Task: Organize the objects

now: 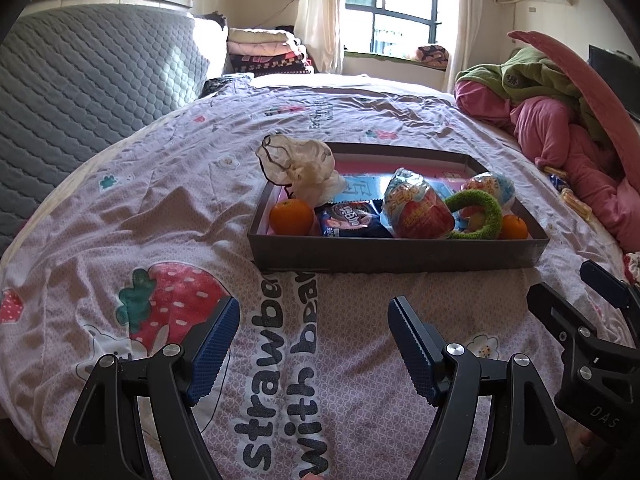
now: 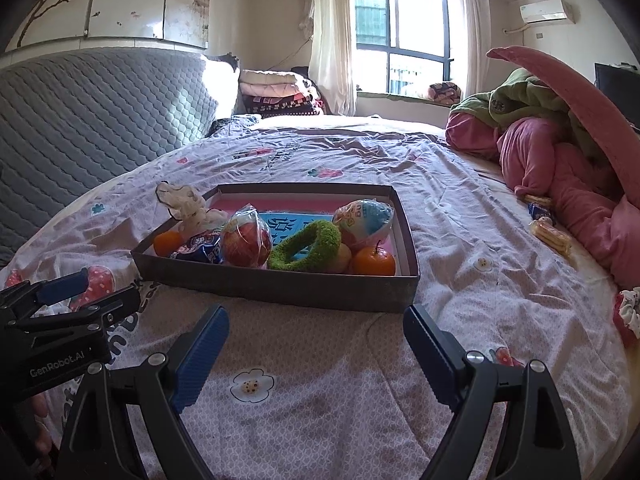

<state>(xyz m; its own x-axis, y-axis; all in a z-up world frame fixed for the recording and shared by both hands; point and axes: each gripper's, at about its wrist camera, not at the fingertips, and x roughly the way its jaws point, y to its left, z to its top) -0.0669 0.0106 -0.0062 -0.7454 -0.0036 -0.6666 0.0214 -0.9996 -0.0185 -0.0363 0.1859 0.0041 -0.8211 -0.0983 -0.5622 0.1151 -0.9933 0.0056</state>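
On the bed, a shallow dark box holds two oranges, snack packets, a green ring and a crumpled bag, while near it both the left tool and right tool hang released, empty.

right gripper gapes empty over the bedspread, near a box (snacks, oranges inside).

Daylight pours in from the window at the far wall, overexposing its panes and glaring on the headboard. The bed is evenly lit, with soft shadows. Both fisheye views are sharp, bowed at the edges and dark in the corners.
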